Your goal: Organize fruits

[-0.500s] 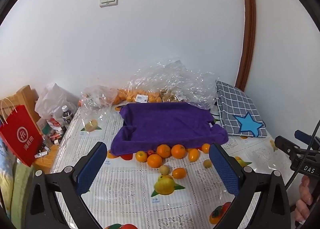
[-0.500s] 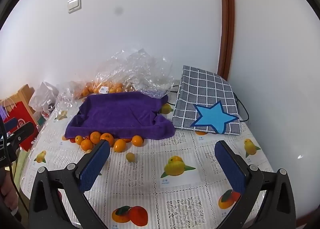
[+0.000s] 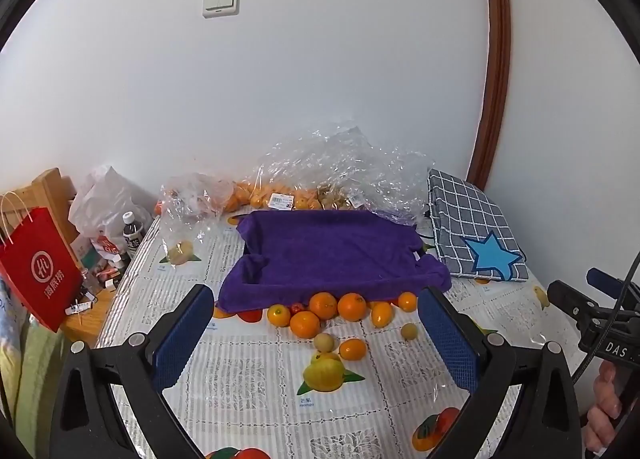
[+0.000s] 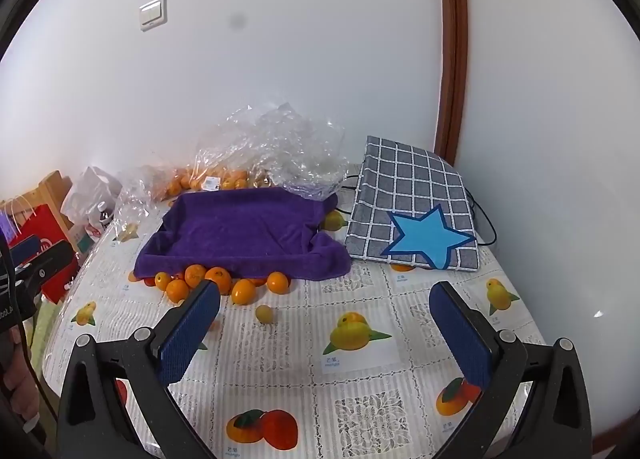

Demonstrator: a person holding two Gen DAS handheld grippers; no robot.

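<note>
Orange, glossy fruits (image 3: pixel 320 311) are lying loose on the desk (image 3: pixel 248 375) along the purple towel's (image 3: pixel 332 255) near edge (row running left to right); both grippers' fingers (image 3: pixel 448 335) (image 4: pixel 188 333) are gaping wide, holding nothing

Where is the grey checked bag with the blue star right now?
In both wrist views the grey checked bag lies flat at the table's far right corner, beside the purple towel and close to the wooden door frame.
</note>
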